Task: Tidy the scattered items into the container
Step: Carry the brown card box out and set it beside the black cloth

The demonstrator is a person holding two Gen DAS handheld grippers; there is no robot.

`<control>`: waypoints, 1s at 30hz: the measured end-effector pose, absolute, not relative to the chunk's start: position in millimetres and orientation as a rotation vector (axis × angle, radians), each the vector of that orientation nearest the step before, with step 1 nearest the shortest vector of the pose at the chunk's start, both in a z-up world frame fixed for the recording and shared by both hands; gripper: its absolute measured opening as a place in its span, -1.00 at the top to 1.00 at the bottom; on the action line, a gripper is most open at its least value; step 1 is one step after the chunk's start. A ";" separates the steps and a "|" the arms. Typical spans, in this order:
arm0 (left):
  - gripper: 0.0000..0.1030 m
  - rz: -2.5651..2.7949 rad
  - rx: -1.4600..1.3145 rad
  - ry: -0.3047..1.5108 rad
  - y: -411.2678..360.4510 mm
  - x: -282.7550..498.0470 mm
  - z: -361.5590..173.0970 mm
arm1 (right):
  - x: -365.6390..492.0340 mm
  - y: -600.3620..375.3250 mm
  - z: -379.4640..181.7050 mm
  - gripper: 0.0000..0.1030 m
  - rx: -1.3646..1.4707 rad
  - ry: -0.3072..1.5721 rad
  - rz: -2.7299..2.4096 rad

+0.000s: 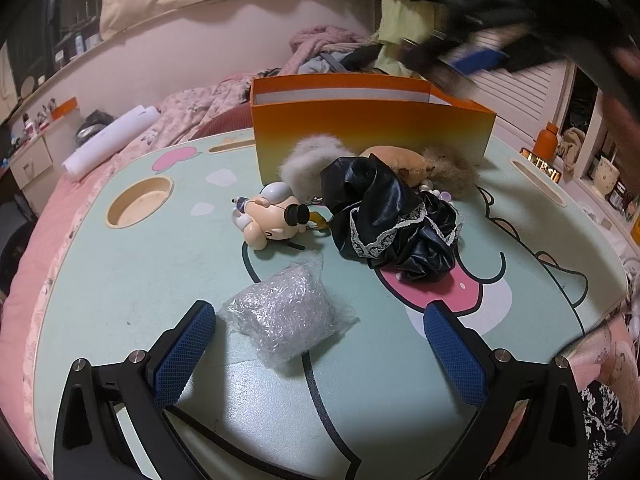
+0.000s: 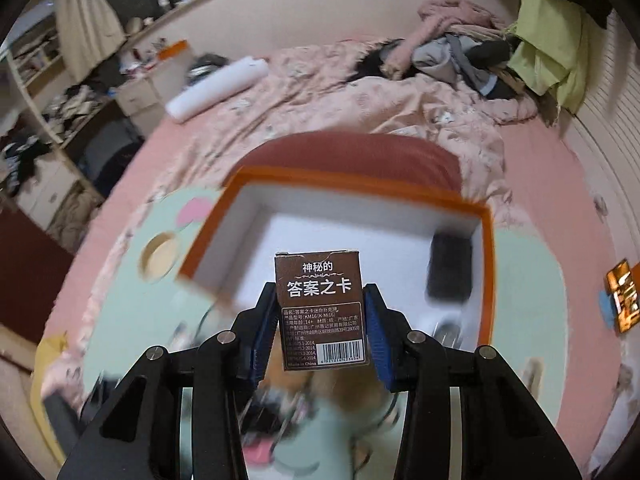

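My right gripper [image 2: 320,300] is shut on a small brown card box [image 2: 322,308] and holds it above the near edge of the orange container [image 2: 486,264], which has a dark flat item [image 2: 448,272] inside. The container [image 1: 372,128] stands at the far side of the green lap table [image 1: 160,280]. My left gripper [image 1: 316,320] is open low over the table, with a clear plastic bag [image 1: 286,316] between its fingers. Beyond lie a pig-like toy figure [image 1: 272,216], black lace-trimmed fabric [image 1: 392,216], and furry plush pieces [image 1: 308,160]. The right gripper shows blurred above the container [image 1: 468,56].
The table rests on a pink bed [image 2: 540,184] with a rumpled quilt and a clothes pile [image 2: 460,48]. A round cup recess [image 1: 140,202] is at the table's left. A white roll [image 1: 112,140] lies on the bed. Shelves and jars stand at right [image 1: 604,176].
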State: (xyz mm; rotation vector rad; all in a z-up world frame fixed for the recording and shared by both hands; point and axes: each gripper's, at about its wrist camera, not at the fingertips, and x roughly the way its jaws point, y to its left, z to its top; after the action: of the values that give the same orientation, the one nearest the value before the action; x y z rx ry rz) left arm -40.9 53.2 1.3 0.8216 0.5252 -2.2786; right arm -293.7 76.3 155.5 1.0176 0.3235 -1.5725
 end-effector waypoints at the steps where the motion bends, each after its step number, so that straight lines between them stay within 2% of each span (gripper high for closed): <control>1: -1.00 -2.279 0.821 0.526 53.4 -40.7 1.4 | -288.1 85.9 150.8 0.16 1.016 0.316 -1.560; 10: -1.00 -2.279 0.820 0.527 53.3 -40.6 1.3 | -268.5 109.5 98.4 0.08 1.095 0.262 -1.536; 12: -1.00 -2.278 0.820 0.526 53.2 -41.0 1.3 | -273.5 114.9 99.2 -0.06 1.099 0.199 -1.523; 15: -1.00 -2.278 0.820 0.527 53.4 -40.5 1.3 | -275.3 134.9 110.7 -0.44 1.036 0.103 -1.578; 17: -1.00 -2.278 0.821 0.526 53.4 -40.7 1.3 | -273.6 151.2 117.3 -0.49 0.983 0.058 -1.642; 20: -1.00 -2.277 0.820 0.527 53.5 -40.7 1.3 | -262.8 175.4 115.9 -0.50 0.918 0.054 -1.692; 27: -1.00 -2.278 0.818 0.529 53.3 -40.7 1.3 | -227.3 191.8 83.9 -0.50 0.827 0.270 -1.789; 30: -1.00 -2.278 0.818 0.528 53.5 -40.4 1.3 | -218.4 194.1 73.3 -0.50 0.809 0.280 -1.794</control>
State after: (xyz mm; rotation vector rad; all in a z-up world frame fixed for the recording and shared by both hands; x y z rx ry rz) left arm -40.4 53.5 1.3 0.8179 0.5285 -2.2779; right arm -218.4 194.1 73.3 0.8091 0.2801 -1.7938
